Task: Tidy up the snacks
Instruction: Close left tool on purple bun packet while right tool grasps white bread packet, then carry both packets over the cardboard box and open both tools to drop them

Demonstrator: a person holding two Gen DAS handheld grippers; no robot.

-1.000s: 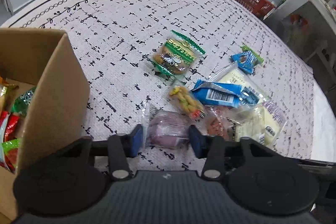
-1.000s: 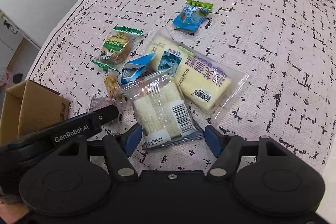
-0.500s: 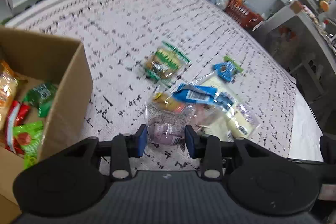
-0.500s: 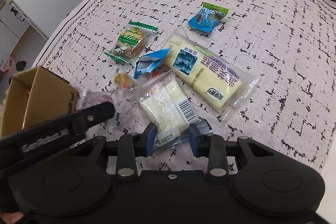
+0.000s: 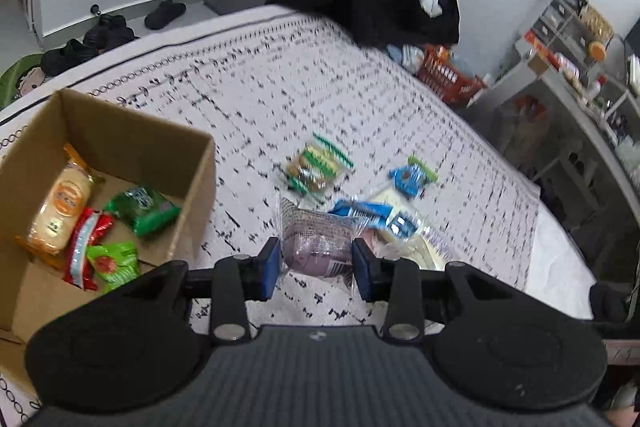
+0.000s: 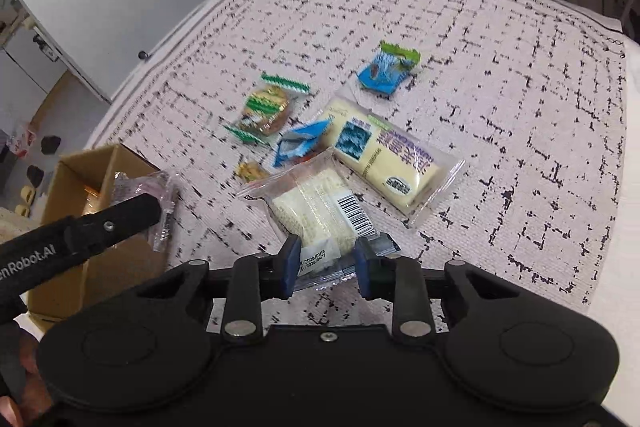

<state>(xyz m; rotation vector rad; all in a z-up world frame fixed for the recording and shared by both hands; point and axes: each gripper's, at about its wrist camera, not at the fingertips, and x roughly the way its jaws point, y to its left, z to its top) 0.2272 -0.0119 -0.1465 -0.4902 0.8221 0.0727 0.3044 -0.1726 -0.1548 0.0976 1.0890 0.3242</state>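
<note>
Purple bun in a clear crinkly wrapper (image 5: 320, 247), clamped between the jaws of the left gripper (image 5: 316, 269), lifted just right of the open brown cardboard box (image 5: 120, 143). Inside the box: orange-wrapped long bread (image 5: 60, 211), red (image 5: 84, 243) and green packets (image 5: 140, 207). Beyond the box, on the white black-flecked bedspread (image 5: 280, 87), blurred loose snacks.

Right wrist view: pale layered cake slice in a clear barcoded wrapper (image 6: 316, 207), gripped at its near end by the jaws of the right gripper (image 6: 327, 265), well right of the box (image 6: 80, 171). Behind it, farther from the box, a long yellow bar in clear plastic (image 6: 384, 159).
</note>
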